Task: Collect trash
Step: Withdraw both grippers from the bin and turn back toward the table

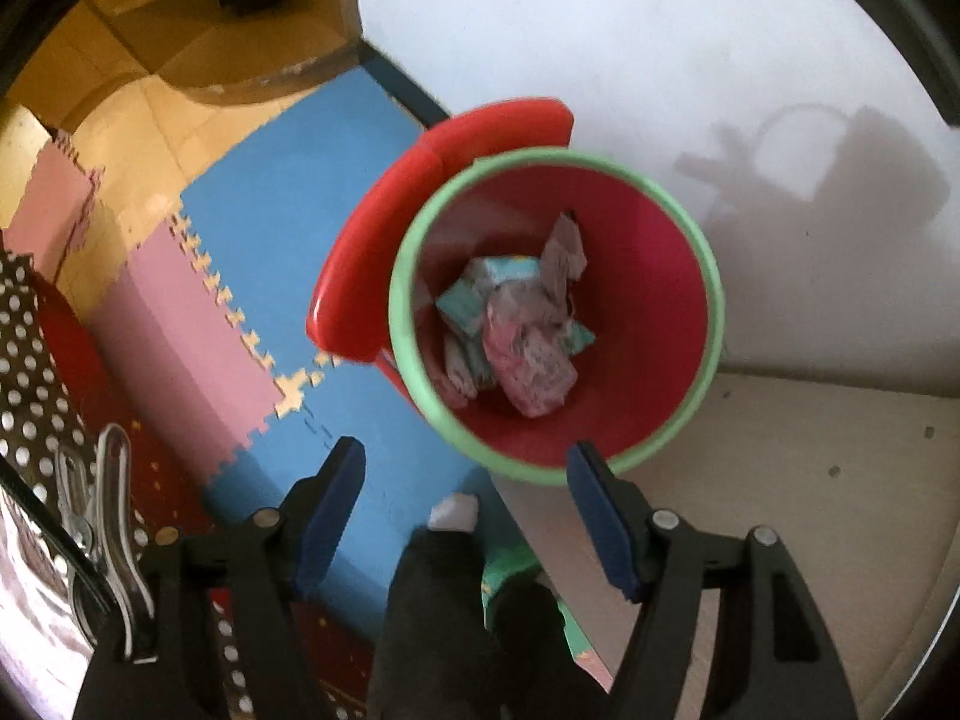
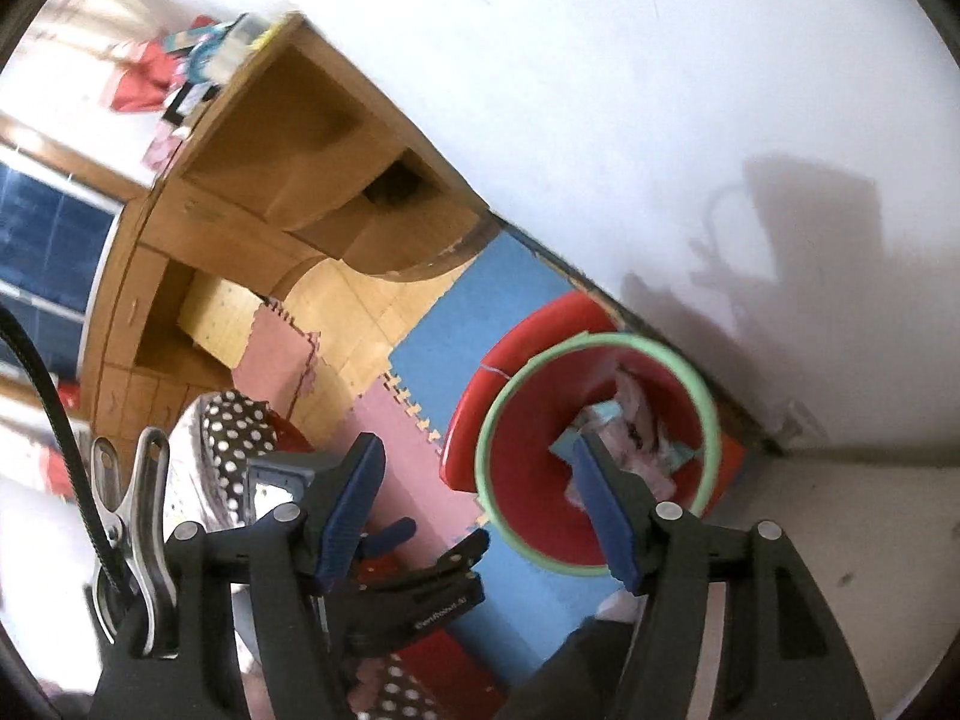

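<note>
Nearest the left wrist camera, the left gripper (image 1: 467, 483) points straight down with its blue-padded black jaws spread wide and nothing between them; under it are a dark trouser leg (image 1: 432, 618) and a white sock toe (image 1: 454, 513) of the person. The right gripper (image 2: 480, 492) likewise stands wide open and empty.

Just beyond the fingertips sits the round red plastic trash bin with a pale green rim (image 1: 555, 312), standing upright on the floor against the white wall (image 1: 600, 42). Its smooth inside holds crumpled trash (image 1: 516, 330): soft wrappers in teal, pink and white, and a greyish scrap of paper poking up. A curved red plastic piece (image 1: 384, 228) hugs the bin's outer side; what it is I cannot tell.

Interlocking foam floor mats in blue and pink (image 1: 288, 228) with toothed edges lie beside the bin, and a pale smooth board (image 1: 780, 480) lies on the other side.

Only the right wrist view shows the left gripper from outside, low beside the bin, and further off a wooden shelf unit with open compartments (image 2: 288, 180), colourful clutter on its top, and a dark window (image 2: 48, 240). A black fabric with white polka dots (image 2: 240, 426) appears in both views.
</note>
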Available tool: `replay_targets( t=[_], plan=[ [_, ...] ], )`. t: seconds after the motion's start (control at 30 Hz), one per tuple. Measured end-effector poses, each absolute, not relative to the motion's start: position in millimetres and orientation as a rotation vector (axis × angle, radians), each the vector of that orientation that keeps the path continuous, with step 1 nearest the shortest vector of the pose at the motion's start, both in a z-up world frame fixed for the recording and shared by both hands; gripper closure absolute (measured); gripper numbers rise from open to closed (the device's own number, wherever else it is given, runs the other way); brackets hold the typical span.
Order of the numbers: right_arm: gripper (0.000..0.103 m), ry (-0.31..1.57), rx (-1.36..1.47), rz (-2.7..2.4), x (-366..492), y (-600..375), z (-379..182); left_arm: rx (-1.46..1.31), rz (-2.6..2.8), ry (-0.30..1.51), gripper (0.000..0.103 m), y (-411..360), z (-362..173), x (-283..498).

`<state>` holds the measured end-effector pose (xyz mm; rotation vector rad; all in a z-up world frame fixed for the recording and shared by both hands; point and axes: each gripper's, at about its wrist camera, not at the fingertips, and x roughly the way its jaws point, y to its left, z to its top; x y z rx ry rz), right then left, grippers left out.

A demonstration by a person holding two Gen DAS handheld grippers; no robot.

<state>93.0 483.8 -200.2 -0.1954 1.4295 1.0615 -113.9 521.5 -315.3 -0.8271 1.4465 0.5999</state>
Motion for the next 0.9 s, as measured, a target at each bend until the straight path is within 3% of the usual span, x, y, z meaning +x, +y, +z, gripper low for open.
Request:
replay_targets(
  t=[0.13,0.57,0.9],
  plan=[
    [0.036,1.427,-0.246,1.074,88,458,-188,-0.802,0.564,1.391,0.036,507,-287,-111],
    [0.036,1.273,-0.304,1.039,65,355,-118,-0.540,0.467,1.097,0.035,440,-140,-78],
    [0.036,1.239,-0.180,0.975,58,293,-92,-0.412,0.405,1.074,0.035,385,-97,-81]
  ],
)
